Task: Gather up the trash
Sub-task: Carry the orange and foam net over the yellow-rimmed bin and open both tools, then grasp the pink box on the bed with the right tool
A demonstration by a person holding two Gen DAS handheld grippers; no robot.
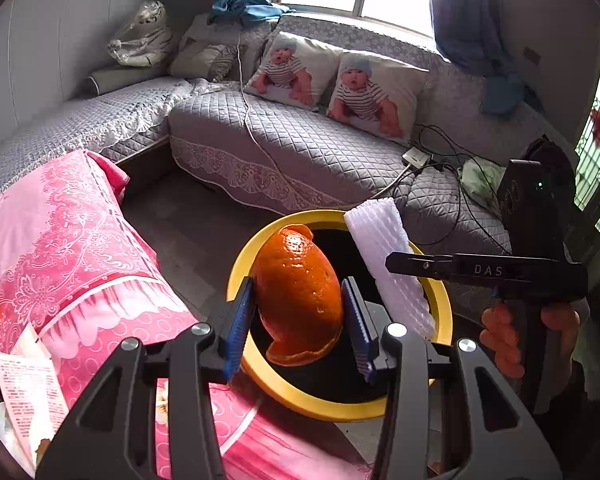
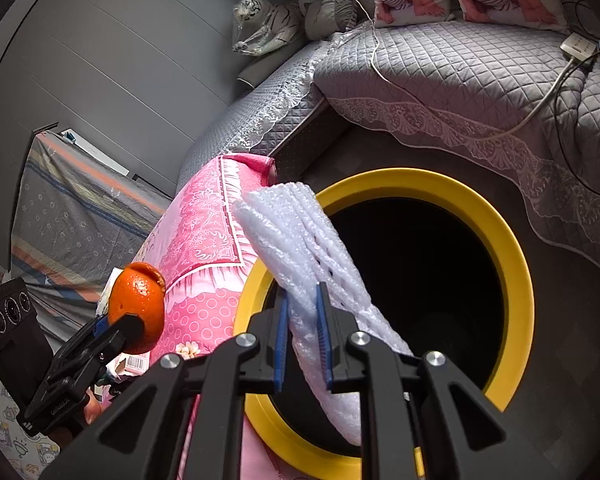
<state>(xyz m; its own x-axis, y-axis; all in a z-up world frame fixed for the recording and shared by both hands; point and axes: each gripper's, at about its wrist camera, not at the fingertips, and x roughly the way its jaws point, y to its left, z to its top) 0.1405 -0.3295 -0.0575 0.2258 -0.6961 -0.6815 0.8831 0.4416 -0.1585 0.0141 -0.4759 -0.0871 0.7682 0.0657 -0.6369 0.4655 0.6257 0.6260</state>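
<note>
2 pieces of trash are in my grip: my left gripper (image 1: 298, 312), half open, clamps the peel (image 1: 296, 296); my right gripper (image 2: 303, 334), nearly shut, pinches the foam (image 2: 300, 240). Both hang over the bin (image 2: 516, 248) below my fingers. Dropping them in is left.

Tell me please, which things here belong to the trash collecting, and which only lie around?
Belonging to the job:
- orange peel, held in the left tool
- white foam net, clamped in the right tool
- yellow-rimmed bin, under both

Only lying around:
- pink cloth
- two baby-print pillows
- power strip with cables on the sofa
- wrapped toy tiger
</note>
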